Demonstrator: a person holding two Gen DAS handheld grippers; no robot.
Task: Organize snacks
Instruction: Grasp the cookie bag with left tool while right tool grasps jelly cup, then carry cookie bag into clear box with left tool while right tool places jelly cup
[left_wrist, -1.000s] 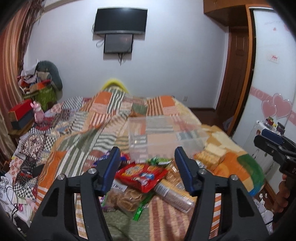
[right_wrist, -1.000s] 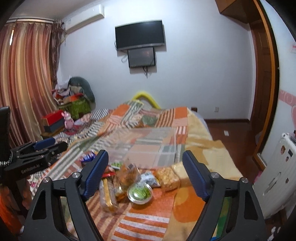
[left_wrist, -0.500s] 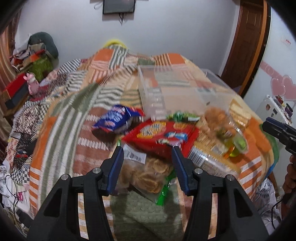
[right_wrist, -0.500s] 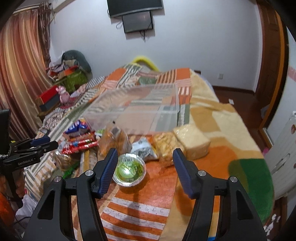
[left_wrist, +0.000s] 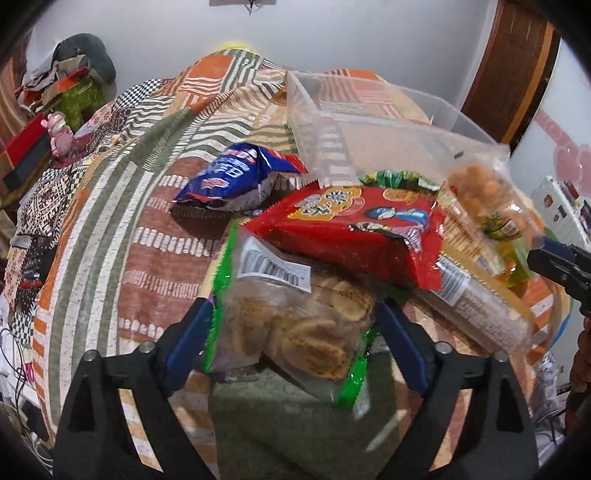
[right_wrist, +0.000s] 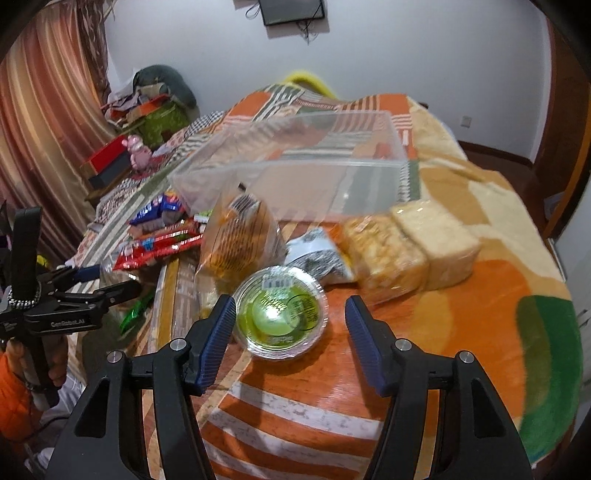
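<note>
Snacks lie on a patchwork bed in front of a clear plastic bin (left_wrist: 388, 122), also in the right wrist view (right_wrist: 295, 173). My left gripper (left_wrist: 295, 314) is open, its fingers on either side of a clear bag of round biscuits (left_wrist: 295, 325). A red packet (left_wrist: 354, 229) lies on that bag; a blue packet (left_wrist: 232, 177) lies behind. My right gripper (right_wrist: 290, 314) is open around a round clear cup with a green lid (right_wrist: 282, 314). A bag of buns (right_wrist: 240, 232) and two wrapped cake blocks (right_wrist: 410, 243) lie beyond it.
A long cracker pack (left_wrist: 480, 306) and a bag of puffed balls (left_wrist: 480, 199) lie right of the red packet. The bed's edge drops off at the near side and right. Clutter and a red box (right_wrist: 110, 162) stand at the far left.
Both grippers have tilted down and moved forward to the snacks. The left now straddles the biscuit bag, the right straddles the green-lidded cup. Both stay open.
</note>
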